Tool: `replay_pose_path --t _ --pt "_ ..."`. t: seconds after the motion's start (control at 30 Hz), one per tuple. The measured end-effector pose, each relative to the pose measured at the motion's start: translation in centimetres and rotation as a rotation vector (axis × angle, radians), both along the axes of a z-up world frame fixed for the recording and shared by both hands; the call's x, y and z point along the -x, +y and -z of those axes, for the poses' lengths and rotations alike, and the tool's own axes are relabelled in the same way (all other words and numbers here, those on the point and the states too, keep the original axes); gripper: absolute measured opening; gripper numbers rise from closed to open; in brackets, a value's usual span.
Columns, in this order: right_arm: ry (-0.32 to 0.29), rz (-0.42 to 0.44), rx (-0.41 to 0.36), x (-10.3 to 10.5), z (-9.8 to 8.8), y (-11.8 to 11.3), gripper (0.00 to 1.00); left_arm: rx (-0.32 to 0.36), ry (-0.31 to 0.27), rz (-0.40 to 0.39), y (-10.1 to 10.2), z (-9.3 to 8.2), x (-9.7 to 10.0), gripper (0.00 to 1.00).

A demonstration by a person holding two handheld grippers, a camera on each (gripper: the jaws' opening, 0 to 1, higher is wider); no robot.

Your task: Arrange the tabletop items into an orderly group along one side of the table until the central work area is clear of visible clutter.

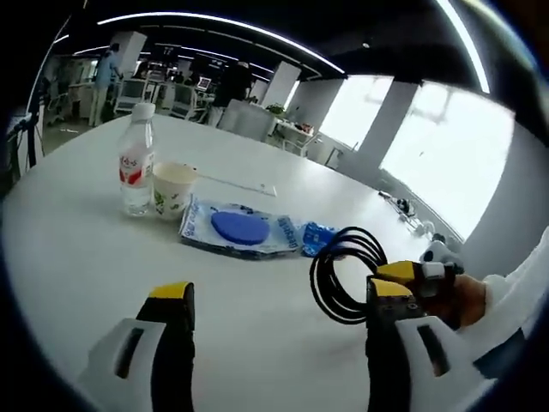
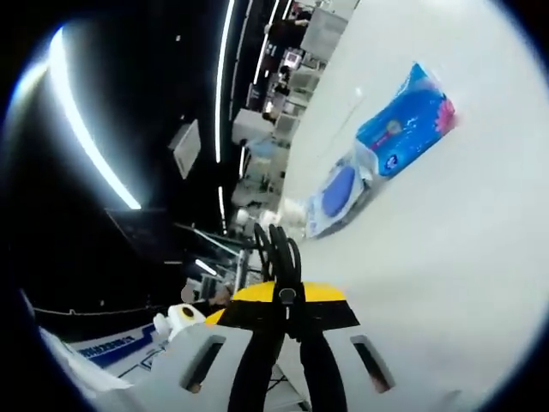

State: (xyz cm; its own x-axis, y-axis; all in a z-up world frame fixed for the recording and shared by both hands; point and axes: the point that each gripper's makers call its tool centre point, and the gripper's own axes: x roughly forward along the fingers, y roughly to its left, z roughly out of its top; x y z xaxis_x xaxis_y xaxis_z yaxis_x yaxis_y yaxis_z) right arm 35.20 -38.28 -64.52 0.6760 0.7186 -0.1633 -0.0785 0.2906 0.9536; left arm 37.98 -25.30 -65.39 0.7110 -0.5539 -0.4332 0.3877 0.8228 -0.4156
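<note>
In the left gripper view, the left tool [image 1: 279, 313] hovers just above the white worktop [image 1: 77, 257] with its two yellow-tipped jaws spread wide apart and nothing between them. Ahead of it, a clear water bottle [image 1: 136, 160] with a red label stands upright, and a paper cup [image 1: 172, 190] sits just beside it on the right. Next along lies a flat clear packet with a blue disc [image 1: 238, 227] inside, and a small blue pack [image 1: 316, 237] touches its right end. From the right side the right tool [image 1: 410, 276] comes in, its yellow tips pressed onto a coiled black cable [image 1: 341, 273] that hangs from them, the loop reaching down to the worktop. A hand [image 1: 463, 300] in a white sleeve holds that tool. In the right gripper view, which is strongly rolled, the right tool [image 2: 286, 296] has its jaws closed together on the coiled black cable [image 2: 279, 253], whose strands run up between the yellow tips. Beyond it on the worktop [image 2: 480, 257] lie the packet with the blue disc [image 2: 339, 193] and the blue pack [image 2: 407, 120], touching end to end.
</note>
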Motion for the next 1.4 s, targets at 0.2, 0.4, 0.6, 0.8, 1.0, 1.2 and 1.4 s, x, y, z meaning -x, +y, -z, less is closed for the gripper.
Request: replay_pose_path --t 0.2,0.4,0.6,0.8,1.0,1.2,1.4 --pt "0.036 0.065 0.009 -0.5 0.8 -2.1 0.05 0.01 0.022 -0.027 1.4 0.6 0.6 0.86" --pt "0.049 0.092 0.031 -0.9 1.5 -3.4 0.06 0.016 0.035 -0.047 2.1 0.7 1.0 0.85" --pt "0.073 0.133 0.049 -2.5 3.1 -6.1 0.06 0.023 0.046 -0.051 2.3 0.8 1.6 0.83" --pt "0.114 0.143 0.111 -3.0 4.7 -6.8 0.06 0.027 0.072 -0.064 2.8 1.4 2.5 0.81" --pt "0.133 0.135 0.145 -2.4 5.1 -6.5 0.06 0.028 0.074 -0.072 3.1 1.4 2.9 0.81" --pt "0.146 0.156 0.183 -3.2 6.7 -8.0 0.07 0.03 0.078 -0.064 2.7 1.4 3.3 0.8" --pt "0.172 0.165 0.282 -3.9 8.6 -9.6 0.08 0.044 0.077 -0.045 2.0 1.3 3.7 0.79"
